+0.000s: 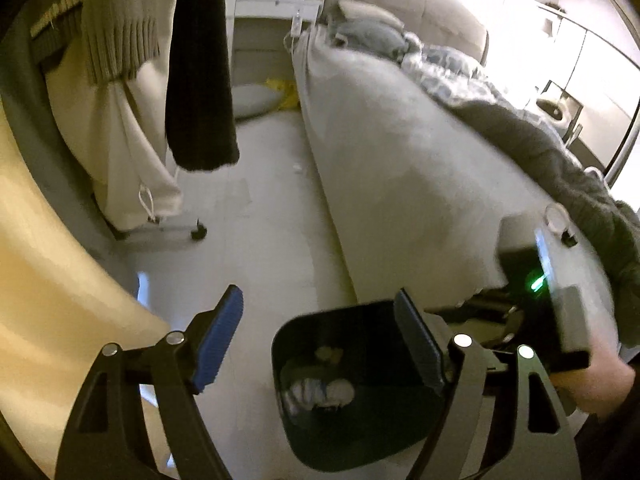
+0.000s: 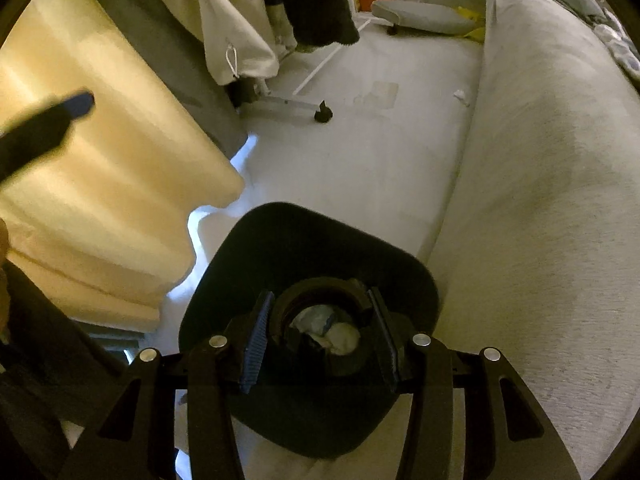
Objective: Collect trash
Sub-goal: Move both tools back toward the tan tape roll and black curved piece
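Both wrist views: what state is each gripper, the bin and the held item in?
Left gripper: open, empty.
Right gripper: shut on the round black container, above the bin.
Round black container: held, crumpled white trash showing in its mouth.
Trash bin: upright, lidless, some trash inside.

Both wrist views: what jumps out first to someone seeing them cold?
The black plastic trash bin on the pale floor beside the grey bed dominates, with crumpled white trash at its bottom. Over its mouth the right gripper is shut on a dark round ring-shaped object. The left gripper hangs open and empty by the bin's rim, with the yellow curtain to the left.
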Tool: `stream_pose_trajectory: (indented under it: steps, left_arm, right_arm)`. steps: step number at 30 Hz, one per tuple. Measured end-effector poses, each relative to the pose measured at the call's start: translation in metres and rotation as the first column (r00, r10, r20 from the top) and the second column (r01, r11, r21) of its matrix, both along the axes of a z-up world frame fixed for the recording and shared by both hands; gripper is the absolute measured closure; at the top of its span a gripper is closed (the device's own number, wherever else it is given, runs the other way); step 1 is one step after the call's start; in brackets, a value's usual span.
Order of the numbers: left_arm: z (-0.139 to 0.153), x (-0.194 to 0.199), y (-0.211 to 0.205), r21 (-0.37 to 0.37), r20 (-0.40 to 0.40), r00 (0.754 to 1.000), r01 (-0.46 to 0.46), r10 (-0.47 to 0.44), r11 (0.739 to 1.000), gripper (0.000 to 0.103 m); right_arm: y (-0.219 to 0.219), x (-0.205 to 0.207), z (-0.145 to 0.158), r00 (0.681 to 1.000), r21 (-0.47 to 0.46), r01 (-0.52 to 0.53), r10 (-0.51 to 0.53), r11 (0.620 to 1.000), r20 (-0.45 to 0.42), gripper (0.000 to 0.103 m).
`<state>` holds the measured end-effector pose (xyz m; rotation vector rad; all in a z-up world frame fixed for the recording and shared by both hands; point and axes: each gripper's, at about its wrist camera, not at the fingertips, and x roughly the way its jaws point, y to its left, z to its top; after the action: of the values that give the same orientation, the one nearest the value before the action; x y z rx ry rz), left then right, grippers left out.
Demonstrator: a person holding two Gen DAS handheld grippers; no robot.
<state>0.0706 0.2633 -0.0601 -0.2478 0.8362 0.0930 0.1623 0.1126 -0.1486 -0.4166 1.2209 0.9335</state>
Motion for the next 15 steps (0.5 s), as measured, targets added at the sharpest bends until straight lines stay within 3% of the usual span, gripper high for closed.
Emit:
stream_pose_trajectory:
  steps: [7,10,15]
  left_arm:
    - [0.019,-0.003,0.003,-0.008,0.102,0.995,-0.014,0.014,1.000,0.026]
    - [0.027,-0.004,-0.001,0.026,0.138,0.990,-0.008,0.004,1.000,0.026]
    - [0.038,-0.008,-0.013,0.070,0.187,0.982,0.014,-0.027,0.997,0.026]
  right_arm:
    - [-0.001,-0.001,-0.002,1.000,-0.013,-0.001,0.001,1.000,-0.014,0.046]
    - [-0.004,-0.002,0.002,1.000,-0.005,-0.001,0.001,1.000,-0.013,0.039]
    - [-0.009,-0.001,0.008,1.000,0.020,0.004,-0.004,1.000,0.001,0.039]
